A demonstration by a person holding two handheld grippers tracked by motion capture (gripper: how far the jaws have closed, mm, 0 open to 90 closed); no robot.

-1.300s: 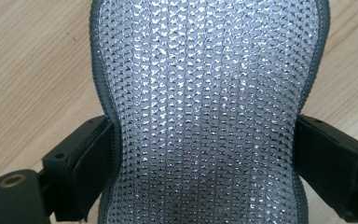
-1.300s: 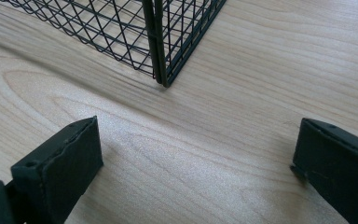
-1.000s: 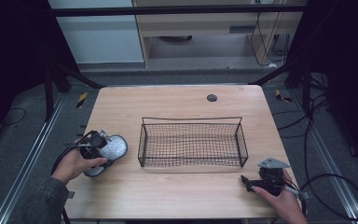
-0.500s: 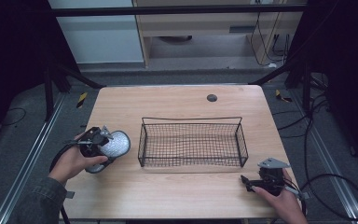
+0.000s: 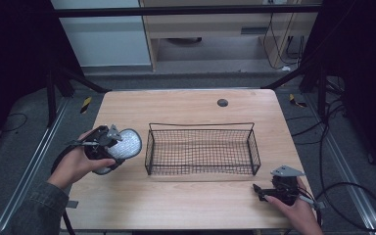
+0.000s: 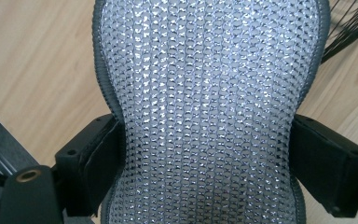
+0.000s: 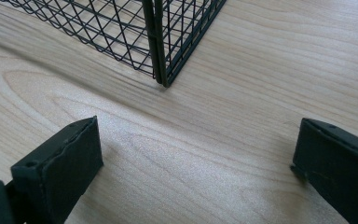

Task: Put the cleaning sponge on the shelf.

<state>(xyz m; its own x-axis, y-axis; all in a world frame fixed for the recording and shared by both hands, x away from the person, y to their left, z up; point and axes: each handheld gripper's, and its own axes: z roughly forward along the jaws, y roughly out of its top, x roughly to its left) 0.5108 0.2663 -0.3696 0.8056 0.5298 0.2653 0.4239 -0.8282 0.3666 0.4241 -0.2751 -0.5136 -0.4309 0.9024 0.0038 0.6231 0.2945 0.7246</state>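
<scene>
Table (image 5: 191, 205): light wood top, the largest item before you, carrying everything below.

Wire basket (image 5: 200, 149): black mesh, rectangular, standing at the middle of the table. One of its corners (image 7: 161, 56) rises just ahead of your right gripper's jaws.

Insole (image 5: 122, 147): silver-grey woven mesh face with a dark grey stitched edge, lifted clear of the table at its left side, just beside the basket's left end and not touching it. In the left gripper view (image 6: 209, 112) it runs up from between the jaws, its narrow waist at the pads.

Left gripper (image 5: 108, 142): in your left hand (image 5: 76, 164); its jaws have just been closing and now stand clamped on the insole, one pad at each edge.

Right gripper (image 5: 258, 191): in your right hand (image 5: 296, 208), resting low at the table's near right corner, jaws spread wide with bare wood between them.

Small dark round disc (image 5: 222, 102): at the far side of the table, well apart from the basket.
</scene>
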